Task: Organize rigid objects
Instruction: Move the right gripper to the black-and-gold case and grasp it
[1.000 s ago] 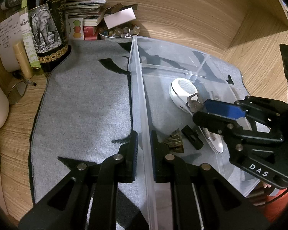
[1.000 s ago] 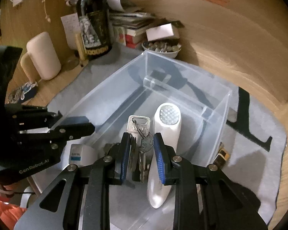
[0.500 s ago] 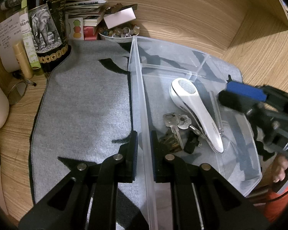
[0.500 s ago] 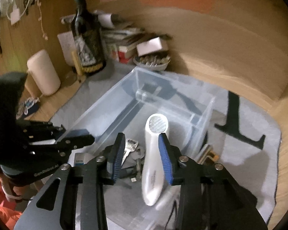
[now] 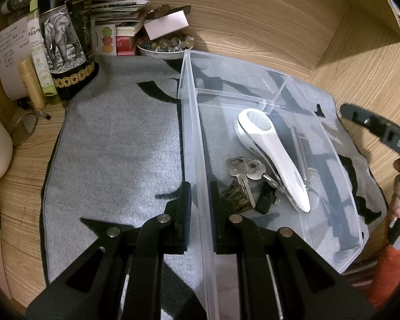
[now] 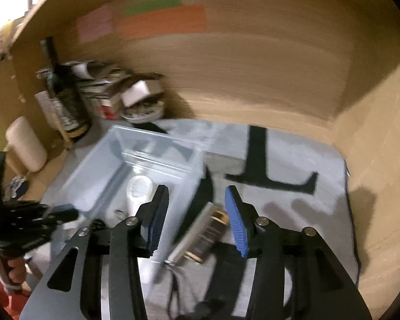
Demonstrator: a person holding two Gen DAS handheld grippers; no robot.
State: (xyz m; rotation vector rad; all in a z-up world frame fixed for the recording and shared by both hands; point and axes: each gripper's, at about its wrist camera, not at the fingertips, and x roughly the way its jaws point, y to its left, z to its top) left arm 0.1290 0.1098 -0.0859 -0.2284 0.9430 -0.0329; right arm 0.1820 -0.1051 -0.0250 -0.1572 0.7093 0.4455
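While my left gripper stays clamped on the clear bin's near wall, my right gripper has let the keys go and swings away, jaws opening on nothing. One item is filed. They lie flat, silvery, at twelve o'clock, touching the white handheld device, while a metal-edged lighter waits outside.

right wrist view motion-blurred | metal-and-amber object beside clear bin unidentifiable | right gripper cut by frame edge in left view | bowl contents too small
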